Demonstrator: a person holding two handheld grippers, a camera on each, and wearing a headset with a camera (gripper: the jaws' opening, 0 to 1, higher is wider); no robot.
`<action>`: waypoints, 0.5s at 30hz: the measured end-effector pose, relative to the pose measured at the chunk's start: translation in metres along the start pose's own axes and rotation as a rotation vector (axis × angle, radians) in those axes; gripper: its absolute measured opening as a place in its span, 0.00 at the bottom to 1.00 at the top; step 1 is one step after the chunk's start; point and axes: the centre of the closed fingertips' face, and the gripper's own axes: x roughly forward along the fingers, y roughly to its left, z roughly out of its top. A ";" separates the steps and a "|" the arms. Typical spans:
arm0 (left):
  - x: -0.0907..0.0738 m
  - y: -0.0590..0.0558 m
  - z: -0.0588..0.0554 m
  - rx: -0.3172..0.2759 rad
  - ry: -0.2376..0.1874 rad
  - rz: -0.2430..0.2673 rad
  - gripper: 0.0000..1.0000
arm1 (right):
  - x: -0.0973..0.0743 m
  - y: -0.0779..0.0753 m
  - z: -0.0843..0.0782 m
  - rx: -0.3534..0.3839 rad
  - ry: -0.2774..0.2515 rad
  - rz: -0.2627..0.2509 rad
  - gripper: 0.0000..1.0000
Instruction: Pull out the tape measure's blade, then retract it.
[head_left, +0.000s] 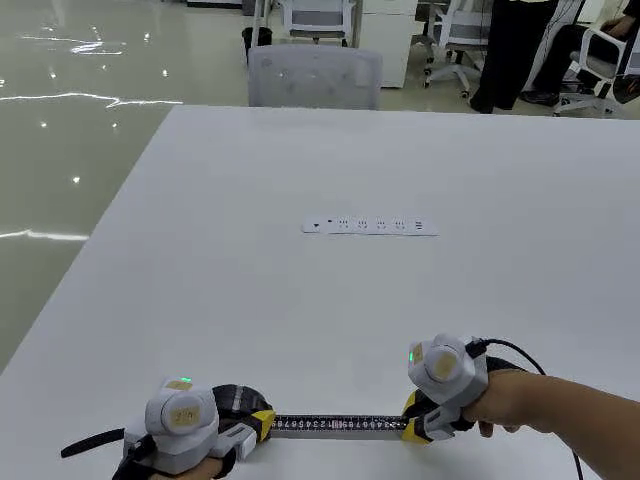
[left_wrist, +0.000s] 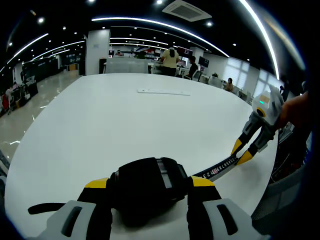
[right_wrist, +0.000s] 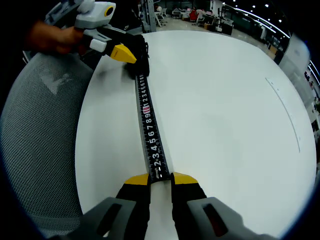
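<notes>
The tape measure (left_wrist: 145, 187) is held on the table (head_left: 300, 170), on the near side of the power strip (head_left: 370, 226) and well apart from it. It is clamped between the jaws of the left gripper (left_wrist: 150, 182). The blade (right_wrist: 147, 120) is drawn out, and its tip is pinched by the right gripper (right_wrist: 160, 178). If this pinch is released suddenly, the blade may be snapped back and whipped. If it is pulled sideways, it may be kinked.
</notes>
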 end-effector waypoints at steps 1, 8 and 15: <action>0.000 0.000 0.000 0.000 0.000 -0.001 0.57 | 0.000 0.000 0.000 0.001 0.000 0.000 0.14; 0.000 -0.001 0.000 -0.002 0.000 -0.003 0.57 | 0.001 0.000 0.002 -0.005 -0.001 0.002 0.14; 0.000 0.000 0.000 -0.006 0.001 -0.009 0.56 | 0.003 0.001 0.004 -0.011 -0.001 0.006 0.14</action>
